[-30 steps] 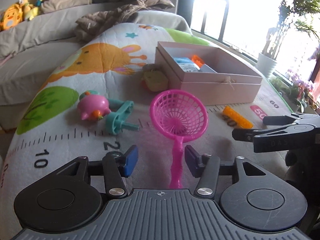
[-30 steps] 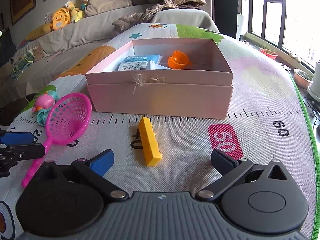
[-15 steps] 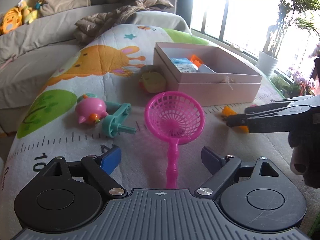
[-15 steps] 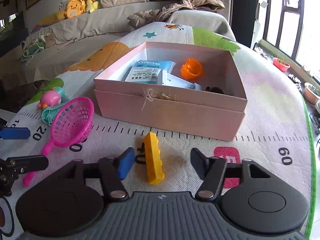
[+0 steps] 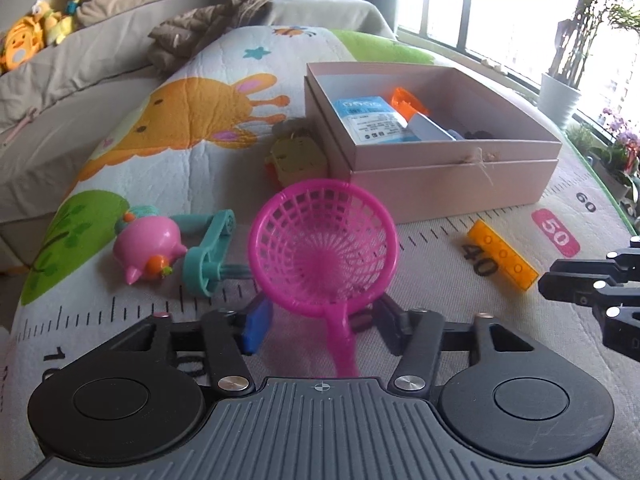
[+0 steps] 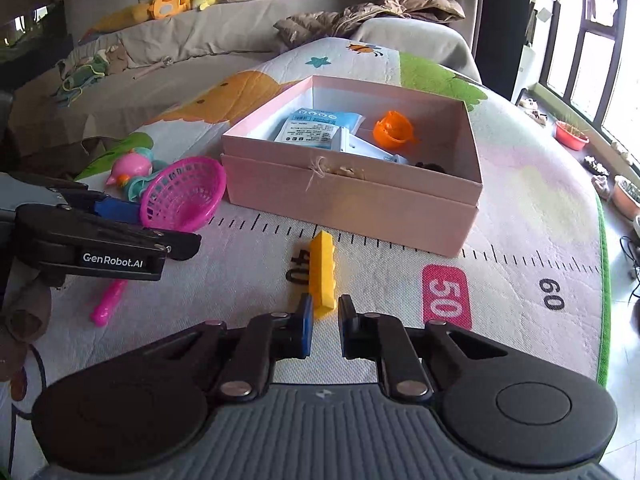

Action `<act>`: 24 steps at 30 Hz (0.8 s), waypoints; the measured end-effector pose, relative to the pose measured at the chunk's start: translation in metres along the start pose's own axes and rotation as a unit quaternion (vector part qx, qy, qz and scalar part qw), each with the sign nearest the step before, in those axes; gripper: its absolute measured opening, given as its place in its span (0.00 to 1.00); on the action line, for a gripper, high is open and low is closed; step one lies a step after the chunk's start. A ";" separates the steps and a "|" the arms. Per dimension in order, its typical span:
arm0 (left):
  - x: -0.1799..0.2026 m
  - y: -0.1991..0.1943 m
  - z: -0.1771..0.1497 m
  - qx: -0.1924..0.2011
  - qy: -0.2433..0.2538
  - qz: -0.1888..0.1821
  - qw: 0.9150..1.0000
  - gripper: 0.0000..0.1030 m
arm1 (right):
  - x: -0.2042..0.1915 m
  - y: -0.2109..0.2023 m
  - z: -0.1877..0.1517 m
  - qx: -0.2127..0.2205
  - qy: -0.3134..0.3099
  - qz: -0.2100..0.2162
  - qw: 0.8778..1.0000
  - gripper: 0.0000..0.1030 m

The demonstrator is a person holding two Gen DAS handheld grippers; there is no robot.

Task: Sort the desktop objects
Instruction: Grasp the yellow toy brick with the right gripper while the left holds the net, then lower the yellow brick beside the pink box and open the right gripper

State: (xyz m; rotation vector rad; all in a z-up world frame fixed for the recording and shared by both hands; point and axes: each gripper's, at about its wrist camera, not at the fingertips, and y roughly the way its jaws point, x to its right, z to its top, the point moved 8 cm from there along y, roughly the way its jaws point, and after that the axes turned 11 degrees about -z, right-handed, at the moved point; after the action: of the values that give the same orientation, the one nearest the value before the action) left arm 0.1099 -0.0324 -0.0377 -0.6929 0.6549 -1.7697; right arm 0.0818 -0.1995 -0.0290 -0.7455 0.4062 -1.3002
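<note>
Where legible — "GenRobot.AI" on left gripper [image 6: 158, 228]

**Gloss Against Cloth on a Quilted Mat**

Ahead of the left tongs, a glossy, translucent pink plastic net [image 5: 322, 248] and a shiny pink plastic pig [image 5: 148, 248] catch the window light above a matt, stitched cloth mat [image 5: 192, 152]. Before the right tongs lies a smooth yellow plastic brick [image 6: 322, 274]; beyond it stands a matt pink cardboard box [image 6: 360, 200], tied with rough twine.
</note>
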 end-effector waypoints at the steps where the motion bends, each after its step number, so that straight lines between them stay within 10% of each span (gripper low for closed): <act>1: 0.001 -0.004 -0.004 0.000 -0.001 -0.001 1.000 0.35 | 0.001 -0.004 -0.002 -0.001 0.000 0.002 1.000 0.10; 7: 0.008 -0.035 -0.037 0.002 -0.006 -0.003 1.000 0.36 | 0.002 -0.022 -0.006 0.020 -0.021 -0.002 1.000 0.10; 10: 0.011 -0.043 -0.043 0.004 -0.007 -0.010 1.000 0.62 | 0.008 -0.027 0.011 0.049 -0.016 -0.016 0.999 0.15; 15: 0.016 -0.035 -0.027 0.014 0.018 -0.003 1.000 0.89 | 0.013 -0.016 0.063 0.095 -0.014 -0.035 0.995 0.51; 24: 0.014 0.007 0.003 0.007 0.027 -0.005 1.000 0.82 | 0.006 0.049 0.111 0.035 0.038 0.021 0.998 0.56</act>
State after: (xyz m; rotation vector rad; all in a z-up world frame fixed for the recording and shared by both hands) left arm 0.1131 -0.0475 -0.0382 -0.6426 0.6762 -1.8056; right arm 0.1910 -0.1714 0.0166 -0.6276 0.4331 -1.2991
